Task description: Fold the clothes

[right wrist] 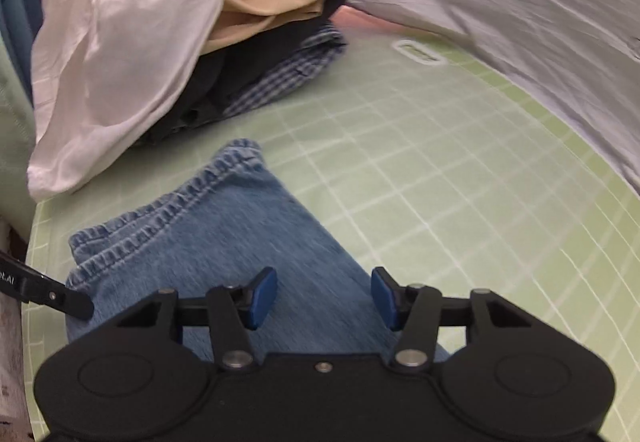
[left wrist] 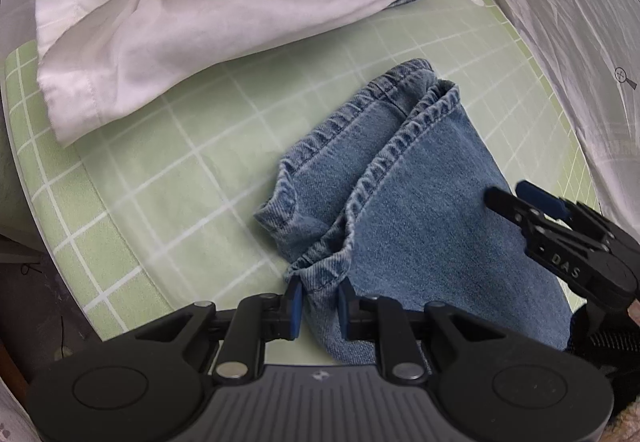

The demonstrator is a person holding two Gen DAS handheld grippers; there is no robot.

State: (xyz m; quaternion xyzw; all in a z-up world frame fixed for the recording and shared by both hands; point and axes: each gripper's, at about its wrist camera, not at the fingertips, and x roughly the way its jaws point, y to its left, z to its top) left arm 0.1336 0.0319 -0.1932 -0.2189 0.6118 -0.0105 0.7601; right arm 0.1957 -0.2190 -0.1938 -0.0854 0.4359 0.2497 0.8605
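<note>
Two stitched hems of the faded blue denim jeans [left wrist: 400, 202] lie stacked, pointing far-left, the legs folded lengthwise on the pale green gridded cutting mat [left wrist: 168, 170]. My left gripper [left wrist: 320, 306] has its blue pads partly closed around a bunched fold at the jeans' near edge. My right gripper [right wrist: 324, 298] hovers over the denim, jaws wide apart, empty. Far left sits a draped white cotton garment [right wrist: 120, 42] over a pile of tan, black and blue-checked clothes [right wrist: 276, 10]; a wrinkled grey sheet [right wrist: 500, 2] lines the far right.

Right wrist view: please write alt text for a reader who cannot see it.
An open black right gripper with blue pads hovers over folded light-blue denim jeans on a pale green grid-lined mat. Behind lies a pile of clothes with a white cloth draped over it.
</note>
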